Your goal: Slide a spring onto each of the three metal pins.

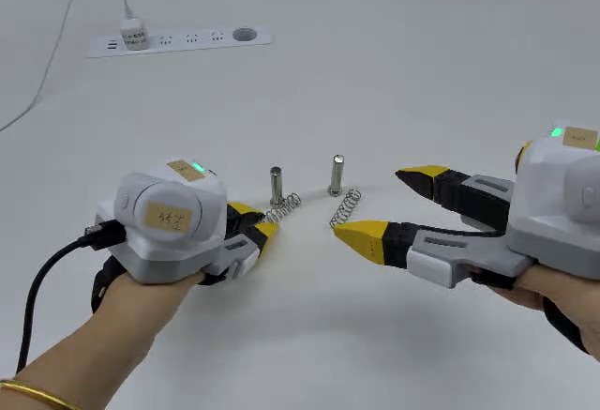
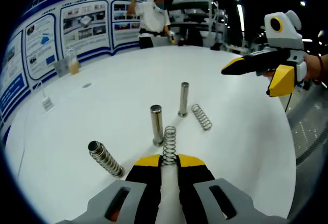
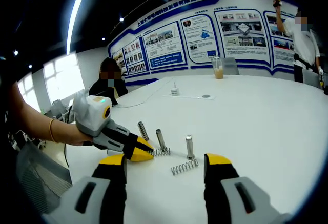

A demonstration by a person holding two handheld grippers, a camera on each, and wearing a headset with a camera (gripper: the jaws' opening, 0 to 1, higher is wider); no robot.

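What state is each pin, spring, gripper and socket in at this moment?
near pin: spring already on it.
middle pin: upright, bare.
far pin: upright, bare.
held spring: one end pinched, the rest beside middle pin.
loose spring: lying free on the table.
left gripper: shut on held spring.
right gripper: open, holding nothing.
power strip: one charger plugged in.

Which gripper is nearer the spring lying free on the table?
Right. The right gripper, jaws open, sits just short of the free spring; the left gripper is farther off, shut on the second spring.
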